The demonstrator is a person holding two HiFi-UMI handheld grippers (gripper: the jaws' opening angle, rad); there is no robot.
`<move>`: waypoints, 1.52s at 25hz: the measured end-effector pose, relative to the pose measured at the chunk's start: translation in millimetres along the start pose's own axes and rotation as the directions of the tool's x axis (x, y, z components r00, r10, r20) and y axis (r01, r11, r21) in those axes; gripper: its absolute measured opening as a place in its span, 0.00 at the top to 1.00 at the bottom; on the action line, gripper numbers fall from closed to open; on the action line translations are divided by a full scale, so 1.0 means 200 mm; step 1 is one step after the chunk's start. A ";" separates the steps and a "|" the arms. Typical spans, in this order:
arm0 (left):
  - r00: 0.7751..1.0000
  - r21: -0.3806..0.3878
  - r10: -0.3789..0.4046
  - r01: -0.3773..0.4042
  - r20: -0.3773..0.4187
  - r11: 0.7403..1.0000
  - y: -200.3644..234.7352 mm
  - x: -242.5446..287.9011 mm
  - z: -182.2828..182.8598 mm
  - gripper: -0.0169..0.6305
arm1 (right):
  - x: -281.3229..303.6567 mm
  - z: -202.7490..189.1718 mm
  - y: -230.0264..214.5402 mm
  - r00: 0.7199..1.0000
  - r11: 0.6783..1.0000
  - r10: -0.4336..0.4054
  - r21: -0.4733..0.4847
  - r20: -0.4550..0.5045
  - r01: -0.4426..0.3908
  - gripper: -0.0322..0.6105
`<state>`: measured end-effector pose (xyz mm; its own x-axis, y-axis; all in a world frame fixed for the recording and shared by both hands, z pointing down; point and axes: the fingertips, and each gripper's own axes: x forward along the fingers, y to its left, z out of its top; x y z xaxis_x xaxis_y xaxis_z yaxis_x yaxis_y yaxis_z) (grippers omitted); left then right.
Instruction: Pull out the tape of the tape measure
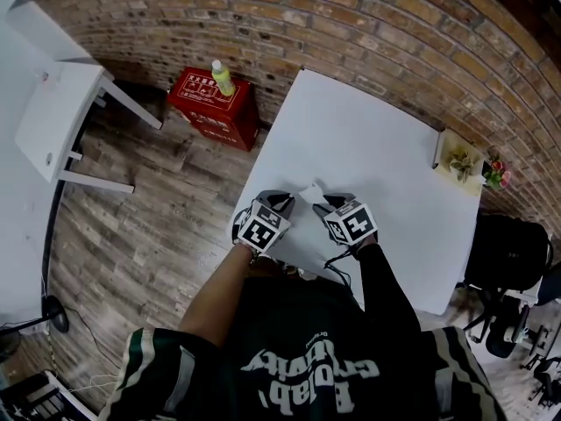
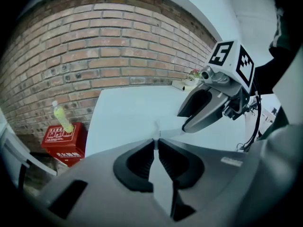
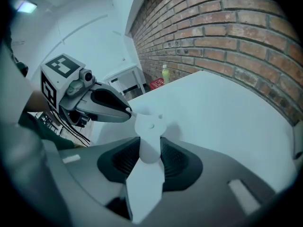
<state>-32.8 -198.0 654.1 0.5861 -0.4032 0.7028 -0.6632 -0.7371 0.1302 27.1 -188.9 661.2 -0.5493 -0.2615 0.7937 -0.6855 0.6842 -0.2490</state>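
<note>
A small white tape measure (image 1: 308,193) lies between the two grippers near the front edge of the white table (image 1: 368,139). My right gripper (image 3: 150,148) is shut on its round white case (image 3: 150,126), which sticks out past the pads. My left gripper (image 2: 155,143) has its jaws almost together on the thin white tape end (image 2: 156,129), which runs right toward the right gripper (image 2: 208,108). In the right gripper view the left gripper (image 3: 102,103) points its tips at the case. The head view shows both grippers (image 1: 285,203) (image 1: 326,205) tip to tip.
A red box (image 1: 215,103) with a yellow-green bottle (image 1: 223,77) on it stands on the wooden floor left of the table, by the brick wall. A white desk (image 1: 61,117) is at far left. A small plant box (image 1: 460,160) sits at the table's right edge, a black chair (image 1: 508,253) beyond.
</note>
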 end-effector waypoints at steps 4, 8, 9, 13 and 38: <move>1.000 -0.090 -0.006 0.006 0.001 0.996 0.01 -0.01 0.00 0.91 | -0.01 -0.01 0.00 1.000 0.997 -0.007 0.074 -0.007 0.008 0.72; 1.000 -0.188 -0.003 0.004 0.009 0.982 0.05 -0.04 -0.02 0.91 | -0.03 -0.01 -0.06 0.999 0.991 -0.050 0.121 -0.023 0.052 0.72; 1.000 -0.202 0.001 0.002 0.013 0.979 0.06 -0.05 -0.02 0.91 | -0.04 -0.02 -0.07 0.998 0.990 -0.053 0.131 -0.020 0.055 0.72; 0.999 -0.206 0.020 -0.013 0.032 0.979 0.09 -0.09 -0.01 0.91 | -0.05 0.01 -0.05 0.999 0.989 -0.049 0.139 0.000 0.048 0.72; 0.986 -0.537 0.128 -0.167 -0.109 0.827 0.27 -0.19 -0.17 0.91 | -0.03 0.03 -0.01 0.993 0.963 -0.056 0.258 -0.106 0.082 0.71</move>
<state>-106.6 -203.6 658.1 0.4420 -0.4329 0.7856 -0.8962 -0.2509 0.3660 28.7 -192.0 653.8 -0.4563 -0.2261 0.8606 -0.8281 0.4618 -0.3177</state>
